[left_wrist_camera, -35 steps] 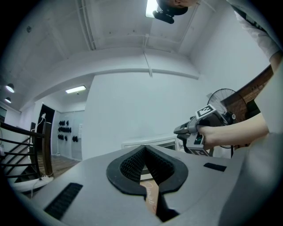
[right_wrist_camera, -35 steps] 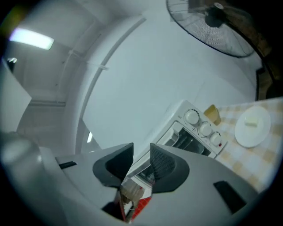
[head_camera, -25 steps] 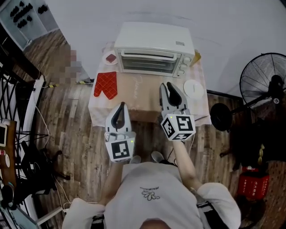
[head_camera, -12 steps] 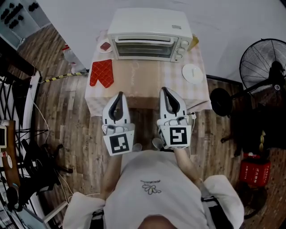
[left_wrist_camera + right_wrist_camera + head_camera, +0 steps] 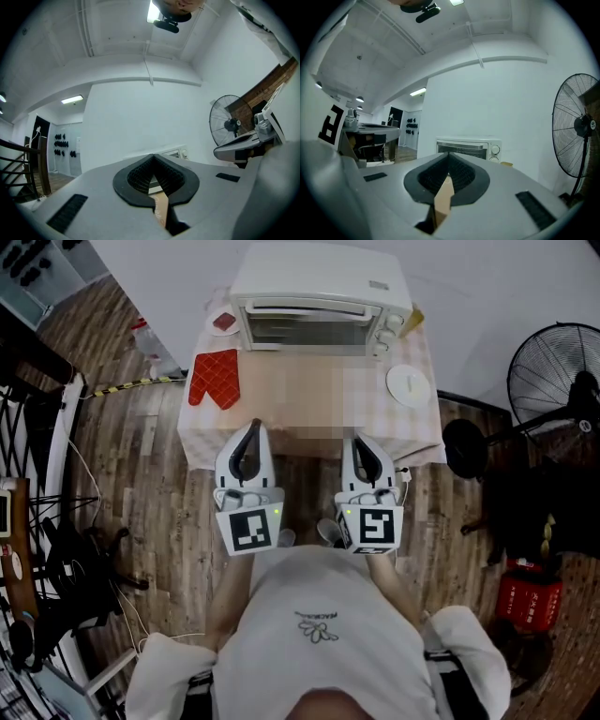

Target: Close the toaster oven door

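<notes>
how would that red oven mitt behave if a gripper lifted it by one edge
The red oven mitt looks quilted and soft, so it would probably droop rather than stay stiff. It lies flat on the tablecloth, so it's unlikely to roll, and likely light.

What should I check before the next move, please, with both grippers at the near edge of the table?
1. The toaster oven door is closed: ok, it stands upright against the front in the head and right gripper views.
2. The door is fully seated: cannot tell.
3. The left gripper is empty: ok, jaws together, nothing between.
4. The right gripper is empty: ok, jaws together, nothing between.
5. Both grippers are apart from the oven: ok, they hang at the near edge of the table.
6. The red oven mitt and white plate are clear of the door: ok, each lies off to one side.
</notes>
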